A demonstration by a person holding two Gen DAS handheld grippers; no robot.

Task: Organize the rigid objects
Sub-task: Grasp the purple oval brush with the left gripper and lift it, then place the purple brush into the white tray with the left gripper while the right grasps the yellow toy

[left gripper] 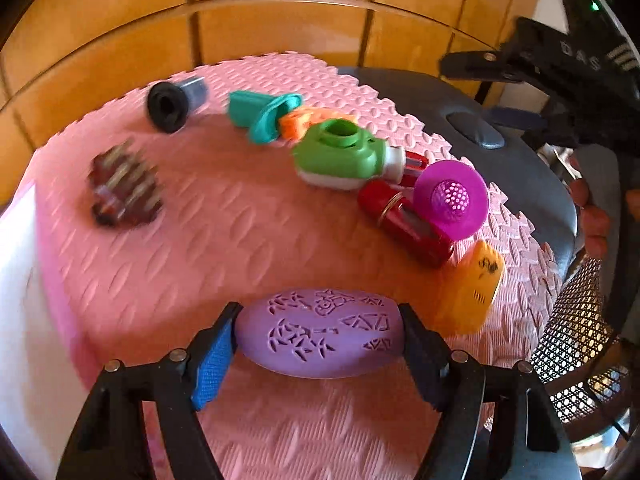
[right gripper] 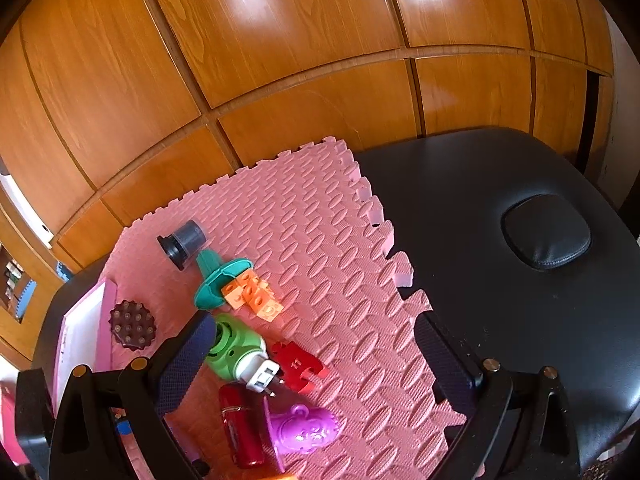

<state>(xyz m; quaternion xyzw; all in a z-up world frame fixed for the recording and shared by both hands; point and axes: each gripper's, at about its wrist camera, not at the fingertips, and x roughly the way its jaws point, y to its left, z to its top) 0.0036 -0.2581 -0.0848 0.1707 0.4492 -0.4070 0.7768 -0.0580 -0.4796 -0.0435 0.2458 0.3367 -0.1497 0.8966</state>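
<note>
Object: a lilac oval shell (left gripper: 320,332) cut with leaf-like openings, lying on the pink foam mat (left gripper: 192,216)
Position: crosswise between the left gripper (left gripper: 318,338) fingers, each end meeting a pad
Left gripper: partly closed around the shell
Right gripper (right gripper: 316,360): spread wide, holding nothing, above the toy row
</note>
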